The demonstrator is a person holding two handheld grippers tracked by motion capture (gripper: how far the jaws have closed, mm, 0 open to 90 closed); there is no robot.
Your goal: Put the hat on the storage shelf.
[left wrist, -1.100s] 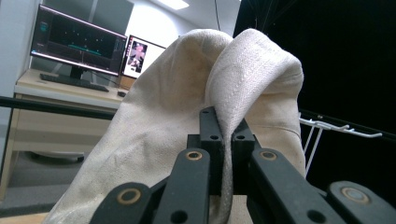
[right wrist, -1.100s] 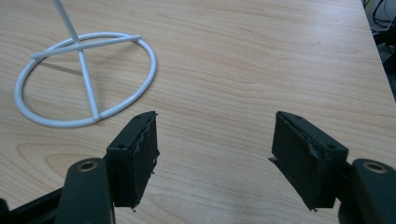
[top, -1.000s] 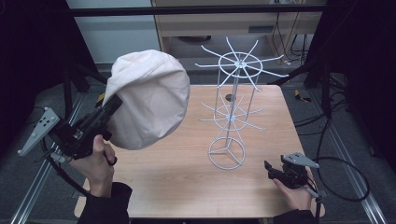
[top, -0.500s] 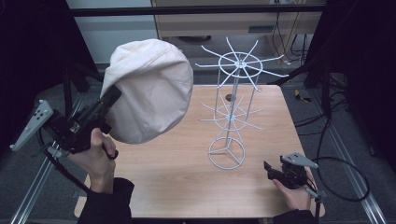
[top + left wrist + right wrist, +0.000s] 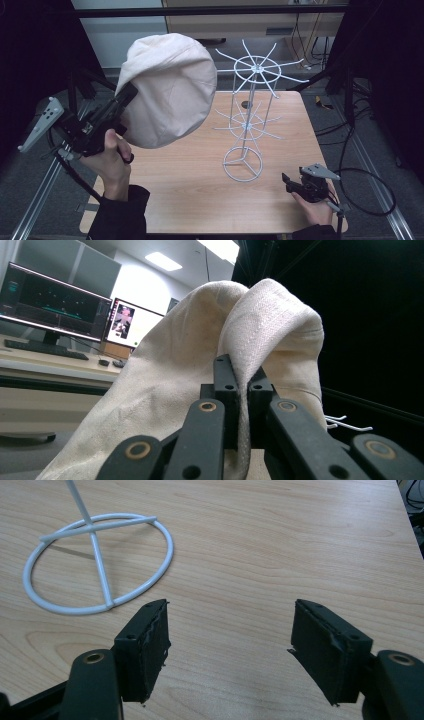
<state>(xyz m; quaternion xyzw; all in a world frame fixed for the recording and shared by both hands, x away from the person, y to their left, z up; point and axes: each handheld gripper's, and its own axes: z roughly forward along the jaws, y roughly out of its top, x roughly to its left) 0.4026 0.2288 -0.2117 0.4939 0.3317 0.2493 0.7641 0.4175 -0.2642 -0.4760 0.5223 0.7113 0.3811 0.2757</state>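
Hat: cream fabric beret-style cap (image 5: 169, 90), up in the air over the left half of the table, well clear of the wood. It looks big in the high view since it's raised toward the camera.
Left gripper: left gripper (image 5: 125, 97) has its jaws squeezed together on a fold of the cap's edge. In the left gripper view (image 5: 239, 377) the cloth is pinched right between the two black jaws and drapes up and over them.
Left hand: left hand (image 5: 111, 159) wraps the gripper handle off the table's left edge, dark sleeve below it.
Stand: white wire display rack (image 5: 250, 112) stands upright around the middle of the table, a bit right of the cap. It has a spoked ring of hooks on top, a smaller spoked tier halfway down, and a round ring base (image 5: 97, 562) flat on the wood.
Right gripper: right gripper (image 5: 290, 184) sits low at the table's near right corner, jaws spread wide with nothing between them (image 5: 230, 640), just bare wood. The rack's ring base is near, off to its front left.
Table: light woodgrain tabletop (image 5: 195, 200).
Background: monitors (image 5: 55, 305) glowing on a desk behind the cap in the left gripper view.
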